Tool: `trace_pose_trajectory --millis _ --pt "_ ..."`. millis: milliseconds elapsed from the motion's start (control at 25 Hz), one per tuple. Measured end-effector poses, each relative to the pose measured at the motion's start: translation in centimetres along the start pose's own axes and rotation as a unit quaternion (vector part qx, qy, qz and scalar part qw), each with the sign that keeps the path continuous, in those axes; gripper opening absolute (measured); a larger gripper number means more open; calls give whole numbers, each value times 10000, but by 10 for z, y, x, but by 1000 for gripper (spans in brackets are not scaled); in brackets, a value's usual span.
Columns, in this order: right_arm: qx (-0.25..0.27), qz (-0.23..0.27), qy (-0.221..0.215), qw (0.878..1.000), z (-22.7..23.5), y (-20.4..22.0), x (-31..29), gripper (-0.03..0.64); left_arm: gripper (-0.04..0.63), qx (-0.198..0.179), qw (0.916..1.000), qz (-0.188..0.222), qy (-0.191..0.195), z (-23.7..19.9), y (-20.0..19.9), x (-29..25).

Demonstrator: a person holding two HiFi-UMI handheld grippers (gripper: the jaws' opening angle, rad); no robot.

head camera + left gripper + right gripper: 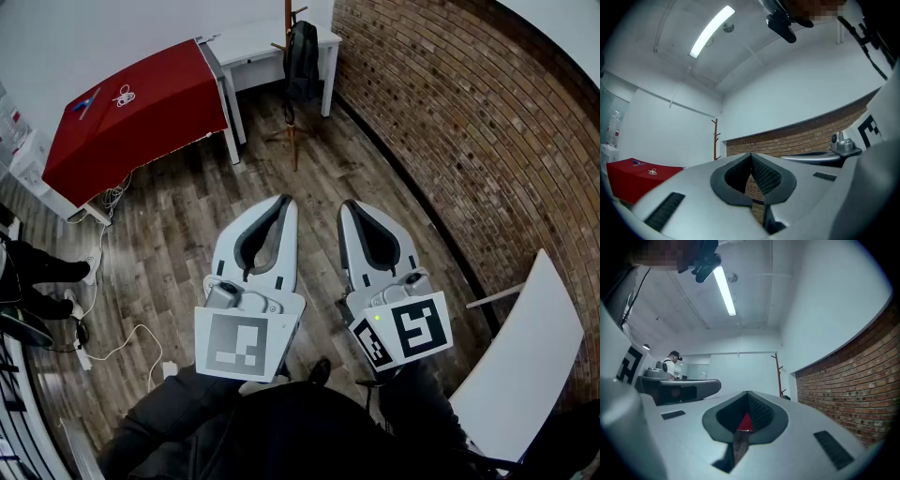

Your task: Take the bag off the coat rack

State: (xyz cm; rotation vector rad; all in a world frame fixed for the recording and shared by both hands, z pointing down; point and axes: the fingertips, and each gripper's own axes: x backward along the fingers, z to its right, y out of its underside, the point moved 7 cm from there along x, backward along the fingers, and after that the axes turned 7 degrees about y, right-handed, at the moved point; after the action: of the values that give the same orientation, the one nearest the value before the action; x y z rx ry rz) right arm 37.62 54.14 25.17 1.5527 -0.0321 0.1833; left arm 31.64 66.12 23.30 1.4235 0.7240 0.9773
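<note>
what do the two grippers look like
The left gripper and right gripper have pale grey shells, dark grey pads lining tapered jaws. Left's marker cube is grey and white, right's black and white with a green light. Dark sleeves.

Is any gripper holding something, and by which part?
Nothing is held: left gripper and right gripper are shut, empty; the bag hangs on the coat rack.

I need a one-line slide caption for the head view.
Left gripper and right gripper, both shut and empty, point toward a dark backpack hanging on the coat rack beside the brick wall.
</note>
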Motion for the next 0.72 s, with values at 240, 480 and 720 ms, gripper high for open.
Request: trace_pose_trajectory --millis 240,480,720 --pt "2 -12 6 10000 2 0 0 6 11 -5 10000 -5 20 1 0 -2" --pt "-34 -51 34 10000 9 4 2 6 11 11 9999 -90 78 5 6 -8" --pt "-251 -14 15 9997 24 8 9 6 11 43 9999 -94 124 18 10 -19"
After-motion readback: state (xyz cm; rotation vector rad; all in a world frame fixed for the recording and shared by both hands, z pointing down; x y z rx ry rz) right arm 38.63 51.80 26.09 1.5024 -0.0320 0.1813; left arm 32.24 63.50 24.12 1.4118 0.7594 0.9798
